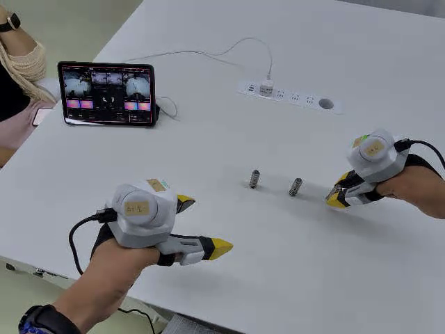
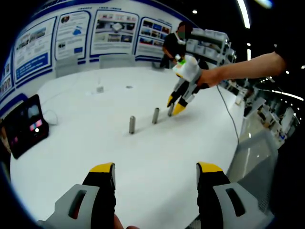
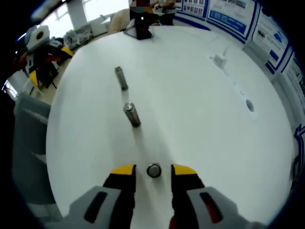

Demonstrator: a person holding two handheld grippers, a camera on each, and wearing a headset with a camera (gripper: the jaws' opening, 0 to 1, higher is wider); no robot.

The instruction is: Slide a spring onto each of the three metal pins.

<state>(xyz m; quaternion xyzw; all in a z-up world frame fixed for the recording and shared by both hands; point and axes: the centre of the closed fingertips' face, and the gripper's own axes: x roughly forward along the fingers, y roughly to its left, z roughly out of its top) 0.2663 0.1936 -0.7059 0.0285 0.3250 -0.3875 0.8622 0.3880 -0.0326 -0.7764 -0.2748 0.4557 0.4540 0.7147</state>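
Two upright metal pins stand in a row on the white table, each wrapped in a spring: one [image 1: 254,179] [image 2: 132,124] [image 3: 121,78] and another [image 1: 295,186] [image 2: 156,115] [image 3: 132,114]. A third pin [image 3: 153,170] [image 2: 170,109] appears end-on between the jaws of my right gripper [image 3: 153,171] [image 1: 337,195] [image 2: 175,106], with a small gap on each side. I cannot tell whether a spring sits on it. My left gripper [image 1: 203,224] [image 2: 156,168] hovers wide open near the table's front edge, holding nothing, well left of the pins.
A tablet [image 1: 108,93] [image 2: 24,126] stands at the back left of the table [image 1: 229,125]. A white power strip [image 1: 288,96] [image 3: 224,62] with a plugged cable lies behind the pins. A person's arm [image 1: 17,49] rests at the far left edge.
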